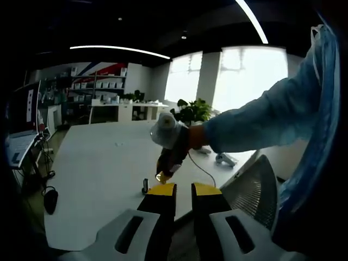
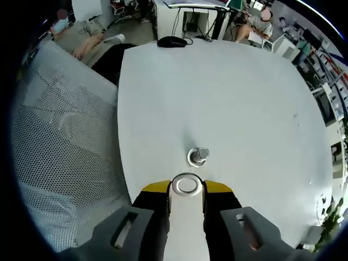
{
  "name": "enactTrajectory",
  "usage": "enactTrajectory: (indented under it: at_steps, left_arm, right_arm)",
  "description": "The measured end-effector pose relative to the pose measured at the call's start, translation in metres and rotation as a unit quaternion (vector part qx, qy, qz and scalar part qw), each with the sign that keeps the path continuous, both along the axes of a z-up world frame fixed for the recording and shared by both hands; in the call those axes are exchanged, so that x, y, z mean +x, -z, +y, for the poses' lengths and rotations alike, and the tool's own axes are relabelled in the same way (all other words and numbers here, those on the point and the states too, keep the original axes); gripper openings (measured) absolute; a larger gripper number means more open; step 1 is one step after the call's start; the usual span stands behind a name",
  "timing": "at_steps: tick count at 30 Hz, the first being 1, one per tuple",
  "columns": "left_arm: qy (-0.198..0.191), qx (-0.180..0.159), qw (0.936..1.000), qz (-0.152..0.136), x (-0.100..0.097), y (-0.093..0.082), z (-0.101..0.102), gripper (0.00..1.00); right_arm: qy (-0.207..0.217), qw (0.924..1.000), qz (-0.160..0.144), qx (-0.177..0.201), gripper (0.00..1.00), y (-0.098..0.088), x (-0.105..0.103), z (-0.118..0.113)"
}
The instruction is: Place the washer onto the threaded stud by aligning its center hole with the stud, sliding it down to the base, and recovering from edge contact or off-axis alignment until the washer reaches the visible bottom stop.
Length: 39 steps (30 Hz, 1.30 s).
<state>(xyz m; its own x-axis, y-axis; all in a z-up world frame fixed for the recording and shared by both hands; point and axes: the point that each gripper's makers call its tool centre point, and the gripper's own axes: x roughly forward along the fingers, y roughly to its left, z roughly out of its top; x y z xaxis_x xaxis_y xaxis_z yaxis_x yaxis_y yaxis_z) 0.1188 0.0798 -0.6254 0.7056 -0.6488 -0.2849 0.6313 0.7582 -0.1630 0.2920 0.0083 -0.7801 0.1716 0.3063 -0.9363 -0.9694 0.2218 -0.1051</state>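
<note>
My right gripper (image 2: 186,187) pinches the washer (image 2: 186,184) by its rim between 2 yellow-tipped jaws, hole up, just short of the threaded stud (image 2: 199,154) standing on the white table (image 2: 239,98). The washer looks thin, rigid, light and slippery; the edge grip suits it. My left gripper (image 1: 184,188) is empty, jaws slightly parted.
</note>
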Motion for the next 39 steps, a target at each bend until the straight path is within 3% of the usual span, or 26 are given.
enactTrajectory:
  at_steps: [10,26,39]
  left_arm:
    - [-0.001,0.001,1.0,0.0,0.001,0.001,0.001,0.08]
    - [-0.007,0.003,1.0,0.001,0.002,0.001,0.002,0.08]
    - [-0.011,0.0,0.9999,0.001,0.003,0.001,0.004,0.08]
  right_arm:
    - [-0.026,0.9994,-0.023,-0.003,0.22,-0.001,0.015,0.02]
    - [-0.006,0.9998,-0.013,-0.011,0.22,0.021,0.03,0.024]
    - [-0.03,0.9984,-0.009,-0.046,0.22,0.031,0.033,0.031]
